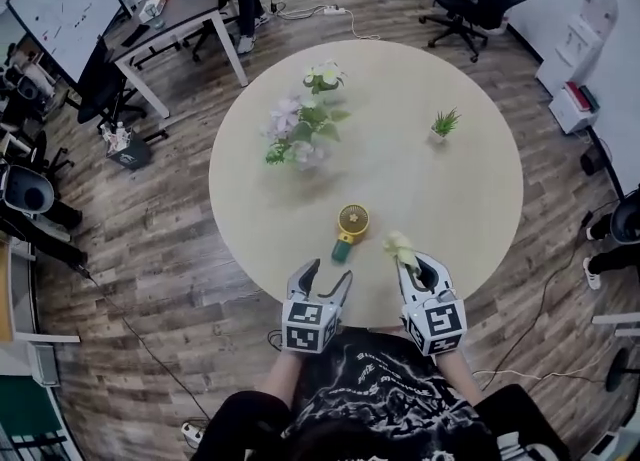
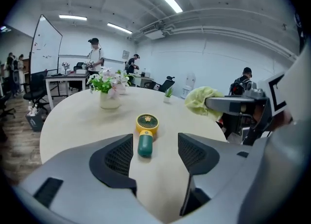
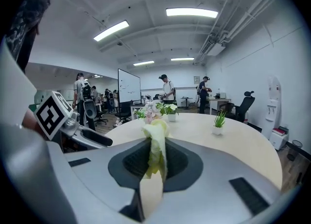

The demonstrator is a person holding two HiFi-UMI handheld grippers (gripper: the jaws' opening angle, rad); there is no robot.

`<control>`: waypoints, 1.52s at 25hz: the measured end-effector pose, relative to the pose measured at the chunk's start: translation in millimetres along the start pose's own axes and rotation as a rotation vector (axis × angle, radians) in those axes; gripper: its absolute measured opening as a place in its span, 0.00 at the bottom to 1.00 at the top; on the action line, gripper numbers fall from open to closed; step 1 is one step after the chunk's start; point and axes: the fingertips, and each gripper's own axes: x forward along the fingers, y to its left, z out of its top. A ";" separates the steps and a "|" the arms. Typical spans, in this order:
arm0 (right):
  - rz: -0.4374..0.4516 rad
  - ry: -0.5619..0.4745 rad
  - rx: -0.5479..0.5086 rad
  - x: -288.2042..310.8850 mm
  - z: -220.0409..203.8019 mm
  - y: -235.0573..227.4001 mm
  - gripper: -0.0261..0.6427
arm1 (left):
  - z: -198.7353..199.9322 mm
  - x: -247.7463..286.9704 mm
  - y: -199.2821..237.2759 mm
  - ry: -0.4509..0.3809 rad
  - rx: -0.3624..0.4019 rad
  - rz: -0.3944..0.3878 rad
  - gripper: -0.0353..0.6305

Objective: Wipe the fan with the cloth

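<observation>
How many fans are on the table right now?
1. The yellow-and-green fan lies on the table near the person's edge, just ahead of the open left gripper, beside the cloth in the right gripper. None seems hidden.

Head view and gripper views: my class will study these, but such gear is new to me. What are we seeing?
A person holds a grasping tool in each hand. One camera sits on their head; one rides on each tool. On the round pale wooden table are a small yellow and green fan, a vase of pale flowers and a little potted green plant. The left hand-held gripper is open and empty; the right hand-held gripper pinches a pale yellow cloth.
</observation>
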 end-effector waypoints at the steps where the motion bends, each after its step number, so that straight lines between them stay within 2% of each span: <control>1: 0.014 0.002 0.000 2.7 -0.1 -2.7 0.12 | -2.6 7.4 1.1 0.010 0.025 0.011 0.52; 4: 0.056 0.028 -0.007 9.1 -5.0 -11.6 0.12 | -7.9 28.3 0.3 0.041 0.069 0.029 0.52; 10: 0.088 0.048 0.008 20.6 -8.5 -16.3 0.12 | -23.6 62.4 19.2 0.128 0.080 0.039 0.52; 16: 0.116 0.078 0.047 33.8 -13.6 -8.0 0.12 | -36.4 86.0 24.6 0.249 0.155 -0.037 0.52; 17: 0.128 0.088 0.046 36.1 -13.5 -4.7 0.12 | -37.3 87.7 25.3 0.259 0.170 -0.040 0.50; 20: 0.184 0.117 0.064 43.5 -14.1 6.7 0.12 | -39.2 90.1 32.8 0.270 0.198 -0.019 0.34; 24: 0.249 0.170 0.105 55.3 -20.0 19.6 0.12 | -41.2 92.1 38.8 0.267 0.189 -0.051 0.34; 27: 0.307 0.234 0.054 65.5 -24.4 36.7 0.12 | -42.0 91.5 41.1 0.255 0.191 -0.088 0.34; 32: 0.497 0.380 -0.122 90.1 -35.1 81.6 0.12 | -43.1 89.5 43.4 0.264 0.240 -0.144 0.34; 38: 0.550 0.596 -0.217 124.9 -64.7 101.4 0.12 | -46.2 83.5 46.1 0.292 0.327 -0.212 0.34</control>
